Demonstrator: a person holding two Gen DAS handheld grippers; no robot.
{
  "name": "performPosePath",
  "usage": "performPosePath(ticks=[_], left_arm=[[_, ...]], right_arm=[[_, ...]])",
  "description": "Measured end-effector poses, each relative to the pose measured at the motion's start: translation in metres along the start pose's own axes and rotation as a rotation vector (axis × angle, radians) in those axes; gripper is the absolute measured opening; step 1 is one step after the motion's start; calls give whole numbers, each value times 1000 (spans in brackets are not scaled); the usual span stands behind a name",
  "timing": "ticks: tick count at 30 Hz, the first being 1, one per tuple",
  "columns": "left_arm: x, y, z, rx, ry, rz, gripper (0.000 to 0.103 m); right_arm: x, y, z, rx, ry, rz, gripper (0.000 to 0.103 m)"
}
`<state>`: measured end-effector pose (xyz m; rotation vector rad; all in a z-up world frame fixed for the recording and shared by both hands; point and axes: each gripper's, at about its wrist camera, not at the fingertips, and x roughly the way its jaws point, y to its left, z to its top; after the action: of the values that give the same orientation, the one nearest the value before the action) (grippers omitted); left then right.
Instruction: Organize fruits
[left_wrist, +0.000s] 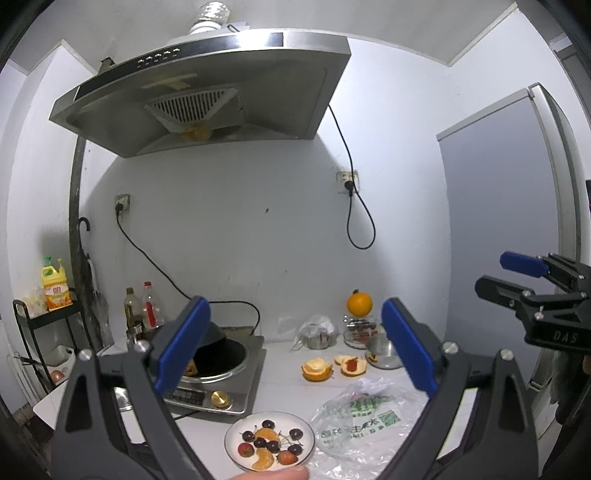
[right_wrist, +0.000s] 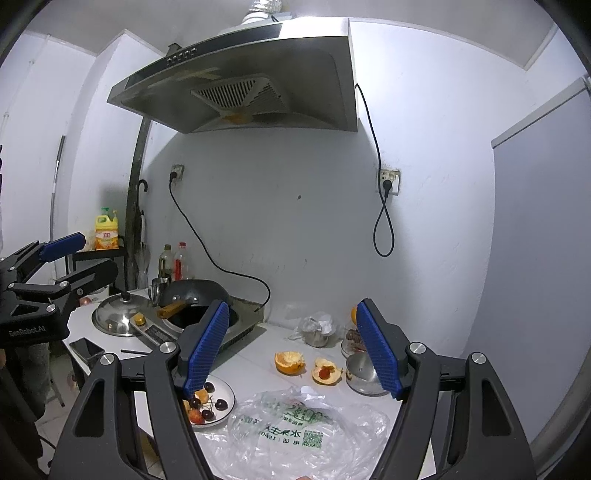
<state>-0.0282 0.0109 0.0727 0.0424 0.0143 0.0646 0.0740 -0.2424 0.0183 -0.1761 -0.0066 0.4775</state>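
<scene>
Fruit sits nearest you on the small white round plate (left_wrist: 236, 435): dark cherries (left_wrist: 273, 446), orange segments (left_wrist: 263, 460) and red strawberries (left_wrist: 287, 458), grouped as if already arranged. Your left gripper (left_wrist: 295, 350) hangs above it with both blue pads spread wide and nothing between them; the plate lies low between the fingers, well below the tips. Your right gripper (right_wrist: 291, 350) is likewise spread and empty, over the crinkled clear plastic bag (right_wrist: 306, 432) with green print, the plate under its left finger. Beyond lie two opened orange peel cups (left_wrist: 317, 369), one cradling a strawberry, probably awaiting plating. Farther back, a whole orange (left_wrist: 359, 303) perches on a glass jar (left_wrist: 360, 332).
</scene>
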Motion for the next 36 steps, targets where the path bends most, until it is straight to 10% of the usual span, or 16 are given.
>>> performPosePath(ticks=[36], left_arm=[[7,0,-6,-24,4,-3,95]], right_arm=[[4,4,-1,0,13,2,75]])
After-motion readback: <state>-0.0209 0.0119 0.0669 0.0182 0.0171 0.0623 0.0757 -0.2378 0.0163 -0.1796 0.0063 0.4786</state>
